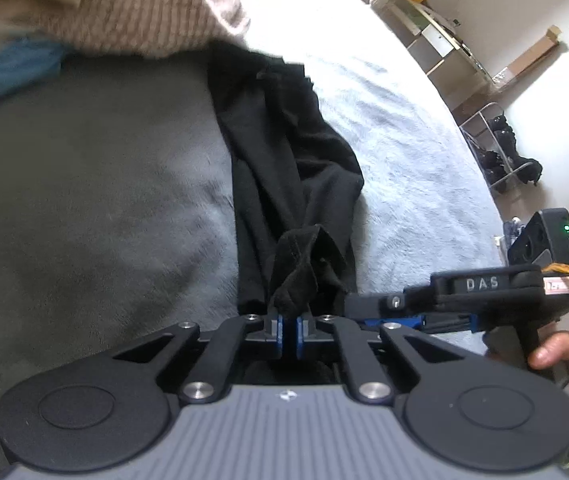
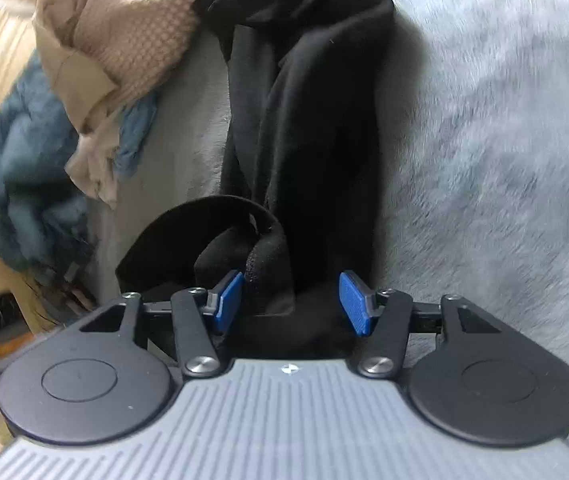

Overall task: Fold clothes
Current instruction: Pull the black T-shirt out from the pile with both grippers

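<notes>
Black linkage arms; silver screws; blue pads (image 2: 354,302); grey ribbed housing.

At the bottom centre of the frame the left gripper (image 1: 289,334) has its blue pads pressed together on a bunched edge of the black garment (image 1: 292,168), which runs up the middle across the pale grey blanket (image 1: 396,152). At the lower right a hand (image 1: 556,350) holds the right gripper (image 1: 368,307), its tip against the same cloth. A beige knit (image 1: 136,8) and blue fabric (image 1: 8,68) lie at the upper left.
</notes>
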Motion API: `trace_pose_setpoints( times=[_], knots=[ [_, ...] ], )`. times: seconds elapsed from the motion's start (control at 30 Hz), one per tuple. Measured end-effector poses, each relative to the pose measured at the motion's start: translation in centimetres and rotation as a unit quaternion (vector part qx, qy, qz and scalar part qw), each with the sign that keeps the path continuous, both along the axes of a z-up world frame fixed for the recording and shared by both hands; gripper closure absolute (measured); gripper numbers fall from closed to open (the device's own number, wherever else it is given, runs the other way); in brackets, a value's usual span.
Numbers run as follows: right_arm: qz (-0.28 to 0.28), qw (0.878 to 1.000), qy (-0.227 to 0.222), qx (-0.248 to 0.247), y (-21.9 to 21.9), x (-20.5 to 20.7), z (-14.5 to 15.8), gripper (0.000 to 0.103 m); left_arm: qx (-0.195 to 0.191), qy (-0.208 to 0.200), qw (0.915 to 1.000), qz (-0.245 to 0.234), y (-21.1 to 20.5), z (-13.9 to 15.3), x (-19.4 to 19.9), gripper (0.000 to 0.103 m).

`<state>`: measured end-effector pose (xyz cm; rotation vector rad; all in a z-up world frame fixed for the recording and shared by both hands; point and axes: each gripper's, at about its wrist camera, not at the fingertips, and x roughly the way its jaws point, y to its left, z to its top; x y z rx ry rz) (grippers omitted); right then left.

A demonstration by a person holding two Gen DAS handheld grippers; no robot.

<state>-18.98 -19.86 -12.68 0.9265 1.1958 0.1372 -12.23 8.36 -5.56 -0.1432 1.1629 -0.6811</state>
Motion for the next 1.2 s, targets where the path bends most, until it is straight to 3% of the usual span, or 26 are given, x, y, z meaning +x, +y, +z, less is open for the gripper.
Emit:
trace_pose_setpoints(
  times=[0.03,0.07,0.1,0.13,0.23,0.3,0.37,0.5,0.53,0.87,0.9,0.97,1.0,1.03,1.2],
  knots=[
    [-0.003,1.000,0.001,0.013,0.0,-0.1,-0.2,0.059,0.003,-0.008,1.0000,0.001,0.1,0.3,0.0,0.097],
    [0.016,1.000,-0.004,0.003,0.6,0.0,0.1,0.068,0.006,-0.014,0.9999,0.003,0.2,0.6,0.1,0.097],
    [0.038,0.999,-0.010,-0.010,1.1,0.0,0.5,0.086,0.009,-0.020,0.9998,0.004,0.4,0.8,0.3,0.097],
    [0.062,0.997,-0.016,-0.038,1.7,0.1,1.1,0.094,0.012,-0.024,0.9996,0.004,0.4,1.0,0.6,0.097],
    [0.104,0.980,-0.040,-0.164,3.1,0.1,3.3,0.098,0.021,-0.030,0.9993,-0.004,0.4,0.8,1.4,0.097],
    [0.116,0.958,-0.060,-0.254,3.5,0.4,4.7,0.098,0.021,-0.019,0.9995,-0.012,0.4,0.1,1.9,0.096],
    [0.120,0.929,-0.084,-0.339,3.8,0.8,6.0,0.099,0.016,-0.003,0.9995,-0.028,0.4,-0.4,2.3,0.094],
    [0.121,0.915,-0.106,-0.370,4.3,1.5,6.9,0.099,0.012,0.022,0.9985,-0.049,0.3,-1.6,2.6,0.056],
    [0.121,0.912,-0.112,-0.377,4.4,1.6,7.1,0.099,0.010,0.028,0.9981,-0.053,0.3,-1.9,2.7,0.052],
    [0.101,0.912,-0.101,-0.385,6.2,1.7,8.2,0.099,-0.034,0.113,0.9930,-0.007,0.8,-5.7,6.5,0.048],
    [0.099,0.911,-0.099,-0.387,6.3,1.5,8.4,0.099,-0.037,0.126,0.9913,-0.009,0.7,-6.2,6.7,0.050],
    [0.094,0.911,-0.095,-0.390,6.6,1.2,8.9,0.100,-0.035,0.139,0.9896,-0.015,0.4,-6.4,6.5,0.066],
    [0.092,0.911,-0.093,-0.392,6.7,1.0,9.2,0.100,-0.032,0.143,0.9890,-0.017,0.2,-6.3,6.4,0.083],
    [0.090,0.910,-0.090,-0.393,6.7,0.8,9.5,0.100,-0.029,0.147,0.9885,-0.020,0.1,-6.3,6.2,0.090],
    [0.098,0.901,-0.087,-0.413,7.6,-0.4,11.1,0.100,0.009,0.077,0.9968,-0.021,-0.1,-1.7,4.3,0.097]
  ],
)
